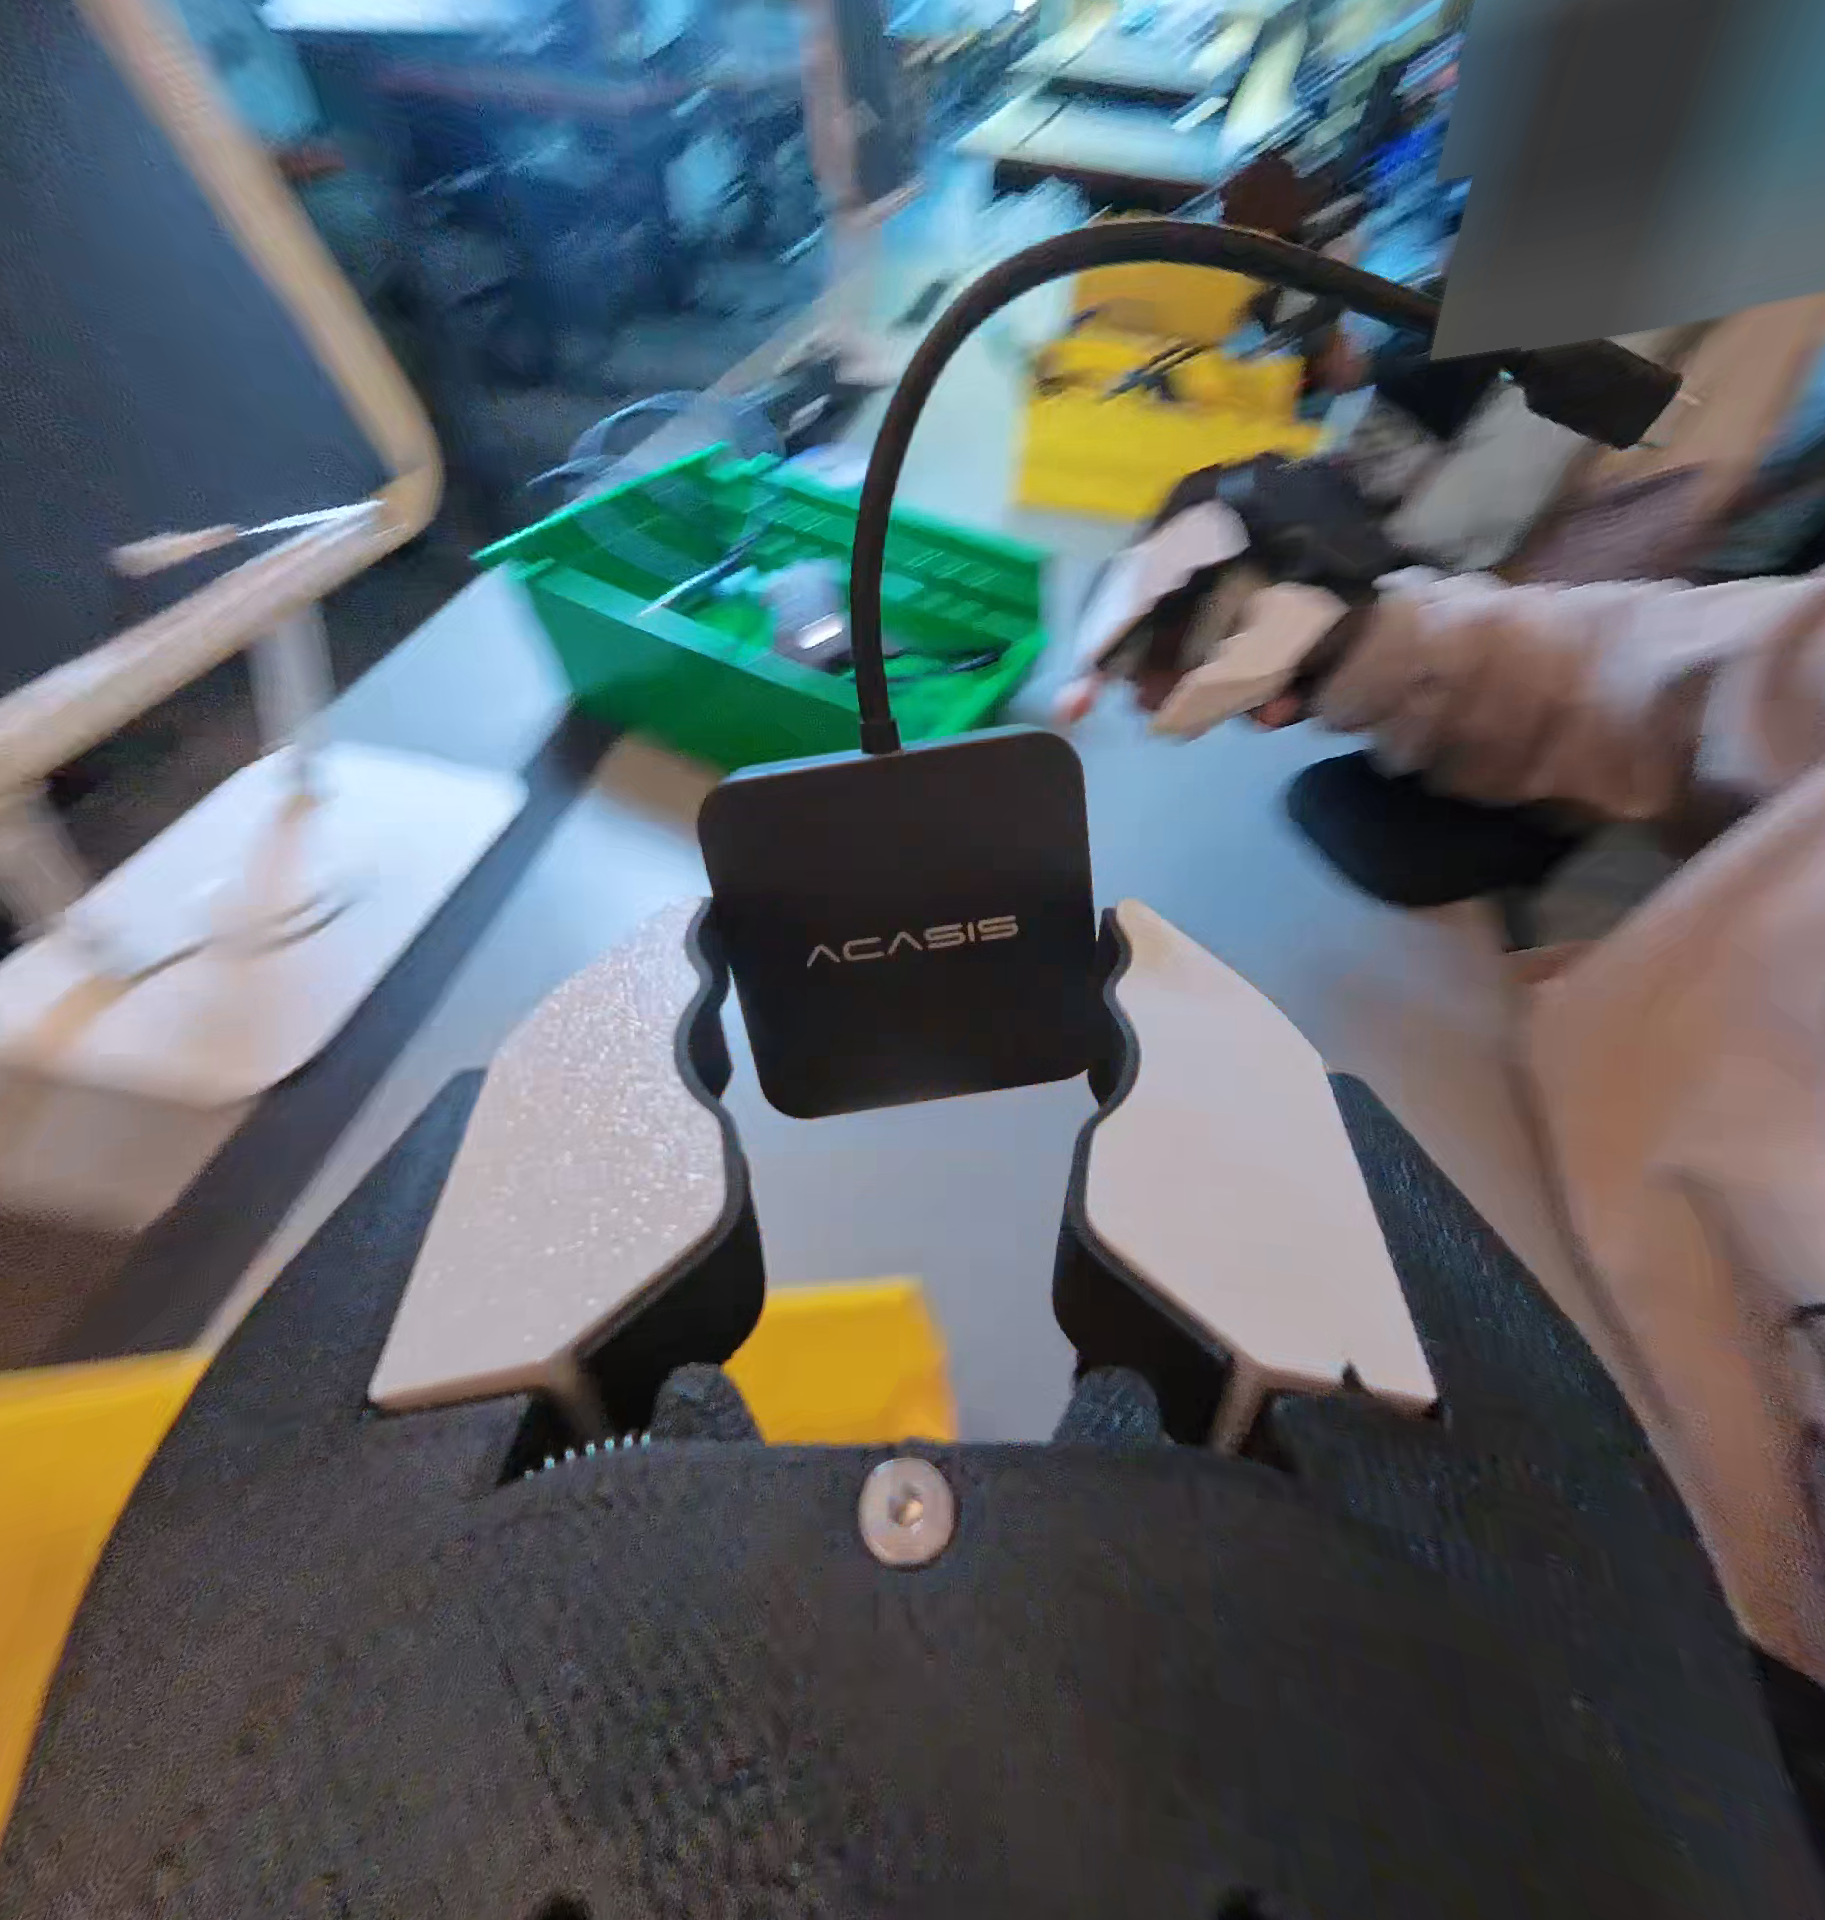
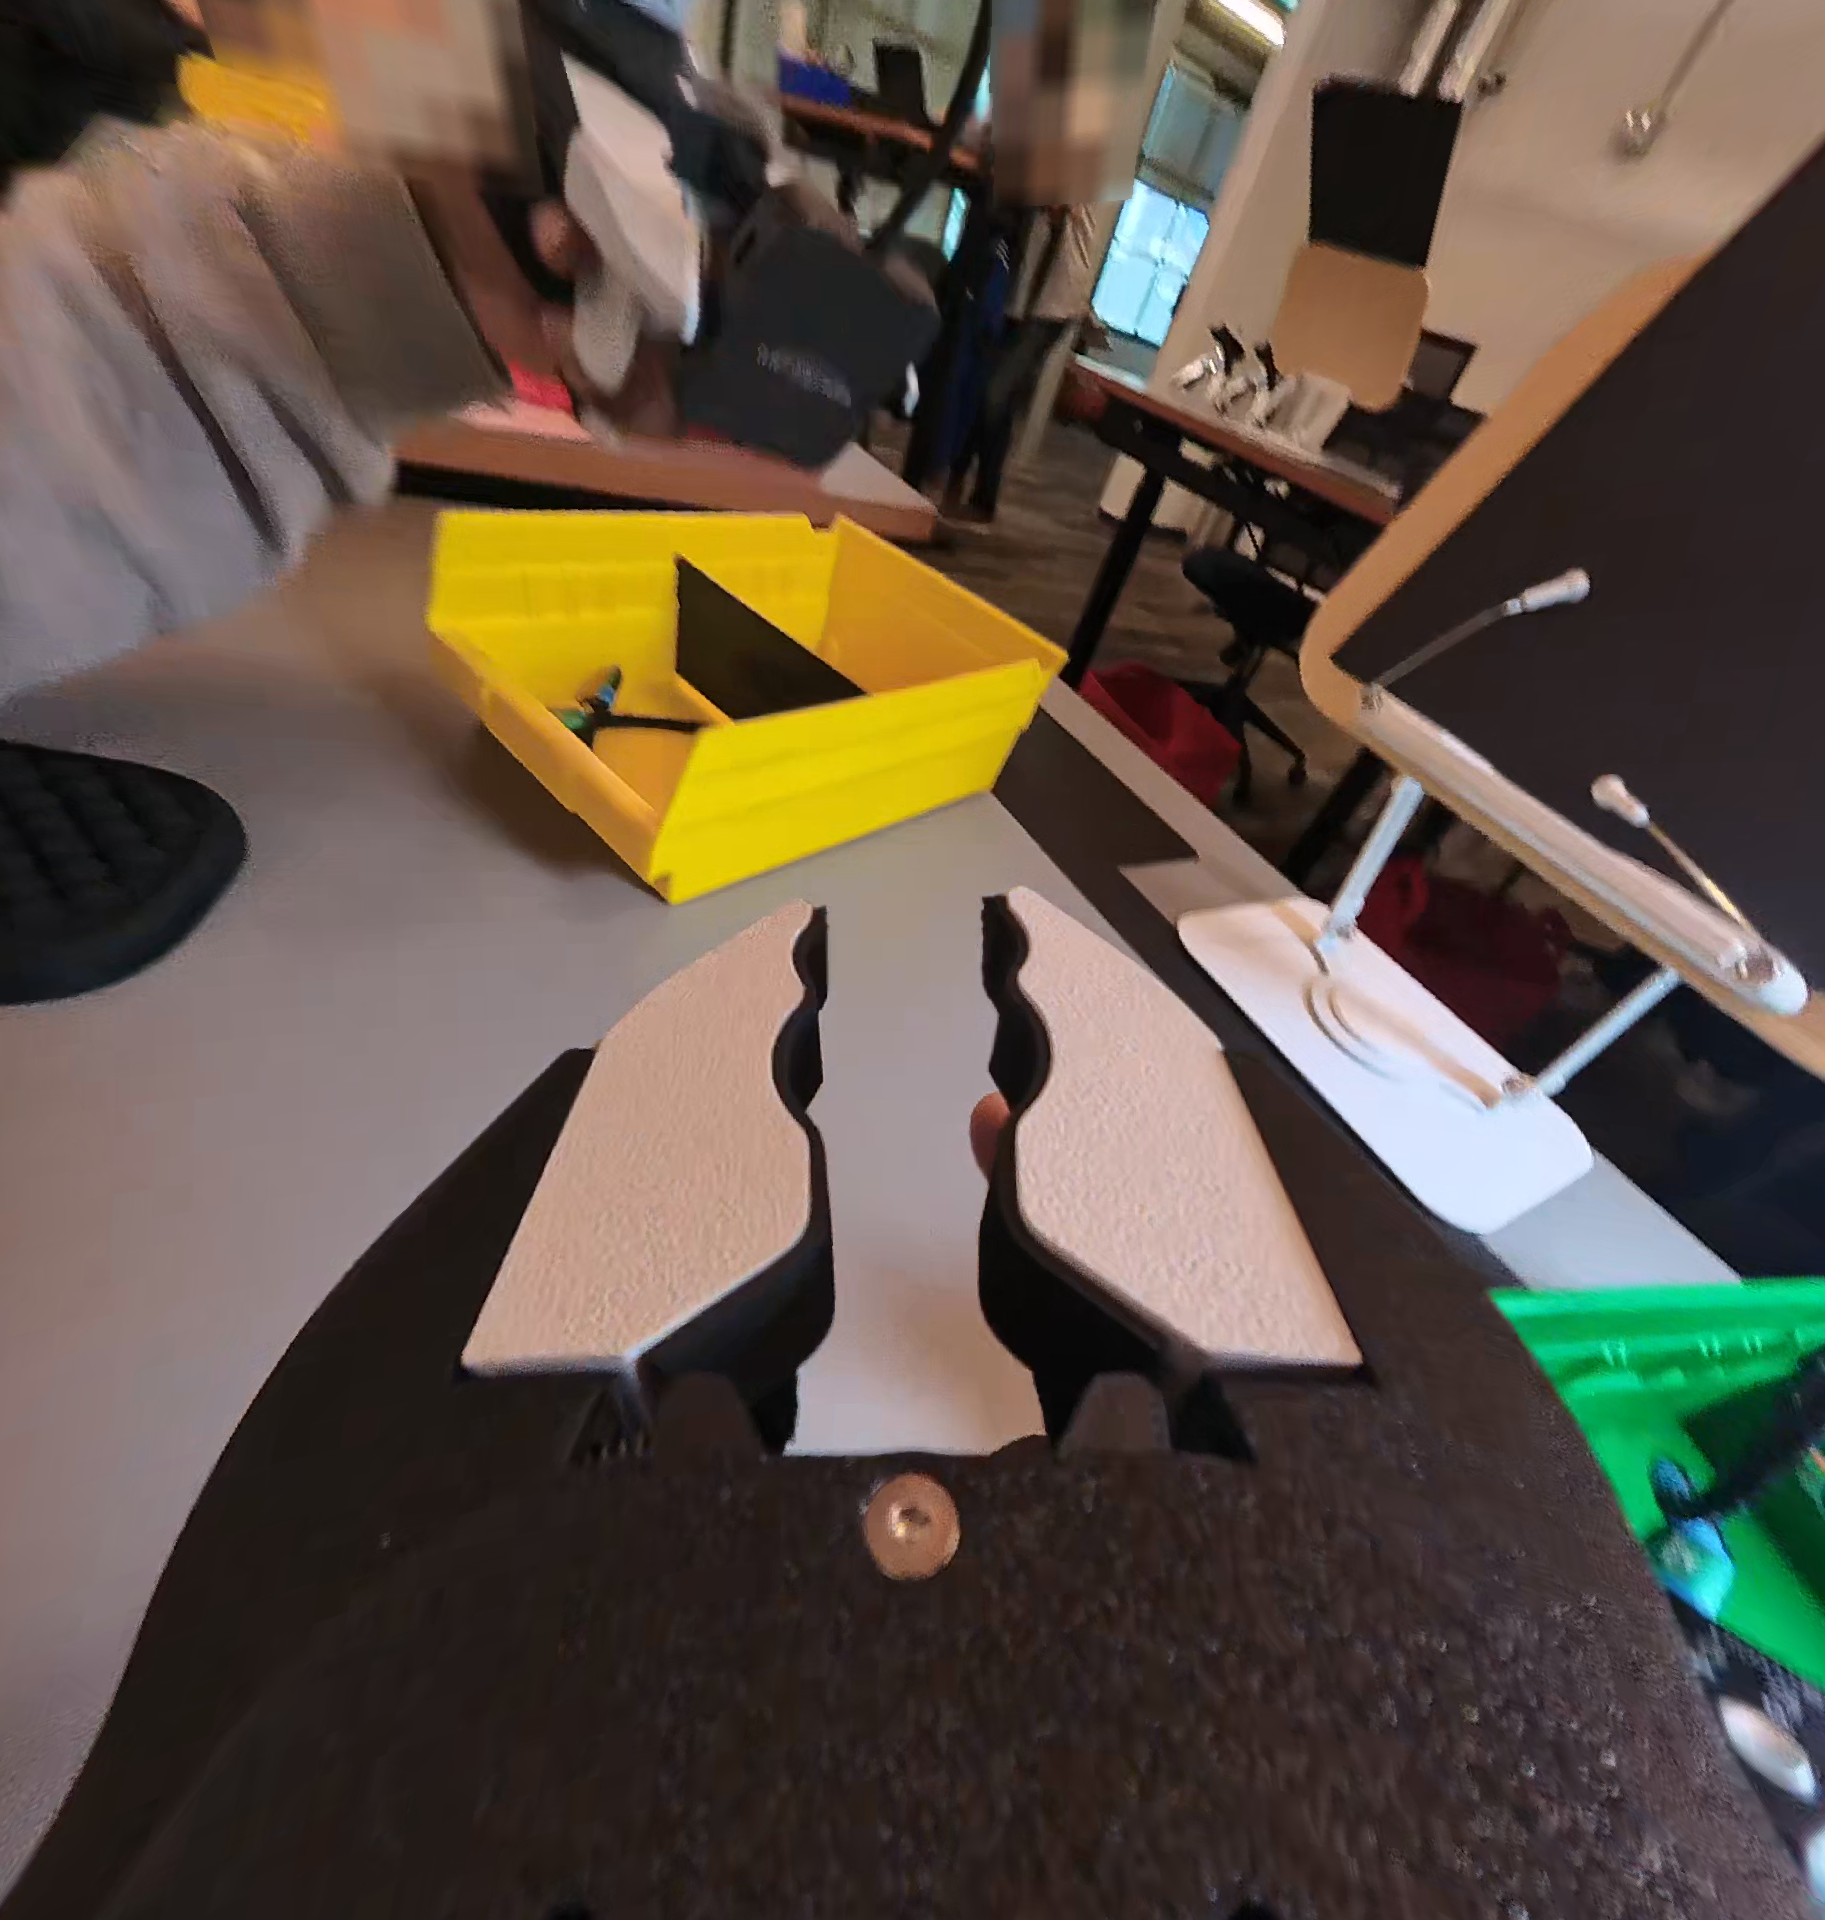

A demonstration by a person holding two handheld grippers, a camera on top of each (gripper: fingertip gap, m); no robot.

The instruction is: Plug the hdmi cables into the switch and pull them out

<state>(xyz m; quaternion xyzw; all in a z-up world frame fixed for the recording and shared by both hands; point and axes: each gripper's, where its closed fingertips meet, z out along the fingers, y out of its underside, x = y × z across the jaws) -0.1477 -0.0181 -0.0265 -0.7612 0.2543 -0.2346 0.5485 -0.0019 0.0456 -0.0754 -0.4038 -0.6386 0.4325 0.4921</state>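
While one switch (image 1: 892, 920) is clamped, two bins (image 2: 742, 696) sit.

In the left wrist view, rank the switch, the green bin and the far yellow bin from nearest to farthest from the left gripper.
1. Switch: clamped between the left gripper fingers, held off the table.
2. Green bin: straight ahead on the grey table, behind the switch.
3. Yellow bin: farther back, ahead and to the right, beyond the green one.

The left gripper (image 1: 903, 935) clamps the black switch (image 1: 897, 920), its cable (image 1: 892, 488) arching toward a blurred, seemingly gloved hand (image 1: 1230, 613).
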